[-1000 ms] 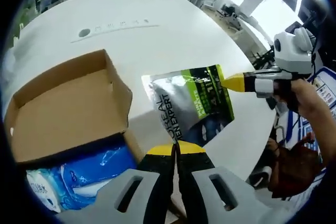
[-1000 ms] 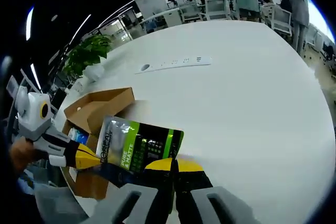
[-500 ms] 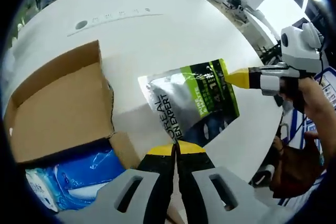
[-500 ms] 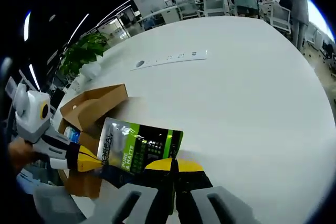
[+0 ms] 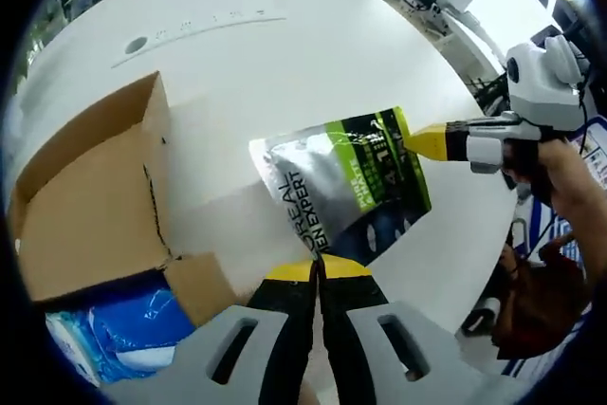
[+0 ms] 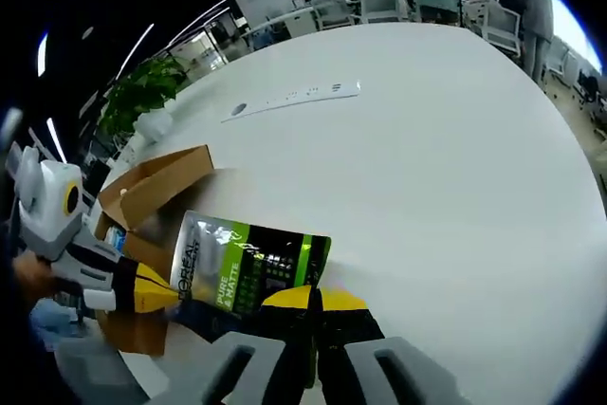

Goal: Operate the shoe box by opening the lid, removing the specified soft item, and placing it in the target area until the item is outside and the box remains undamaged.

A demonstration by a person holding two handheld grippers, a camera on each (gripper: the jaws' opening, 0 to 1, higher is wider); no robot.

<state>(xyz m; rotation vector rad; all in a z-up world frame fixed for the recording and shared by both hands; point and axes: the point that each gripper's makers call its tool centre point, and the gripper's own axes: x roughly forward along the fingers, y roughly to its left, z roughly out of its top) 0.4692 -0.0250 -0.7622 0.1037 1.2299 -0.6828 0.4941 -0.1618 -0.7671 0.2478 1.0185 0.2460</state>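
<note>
A silver, green and black soft pouch [image 5: 346, 182] hangs over the white table, stretched between both grippers. My left gripper [image 5: 319, 269] is shut on its dark bottom edge. My right gripper [image 6: 315, 300] is shut on the opposite edge; in the left gripper view it reaches in from the right with yellow tips [image 5: 427, 142]. In the right gripper view the pouch [image 6: 245, 270] shows its printed front, with the left gripper's yellow tip [image 6: 152, 291] at its left end. The brown cardboard shoe box [image 5: 90, 192] stands open at the left, its lid raised, a blue plastic pack [image 5: 119, 334] inside.
The round white table [image 6: 427, 158] has a flat white power strip [image 6: 289, 99] toward its far side. A potted plant [image 6: 142, 92] stands beyond the table's edge. Chairs and people stand in the background. A hand [image 5: 560, 177] holds the right gripper.
The pouch stays held at both ends. The box has slid left and farther from the pouch in both views; both grippers and the pouch have drifted away from the box over the table.
</note>
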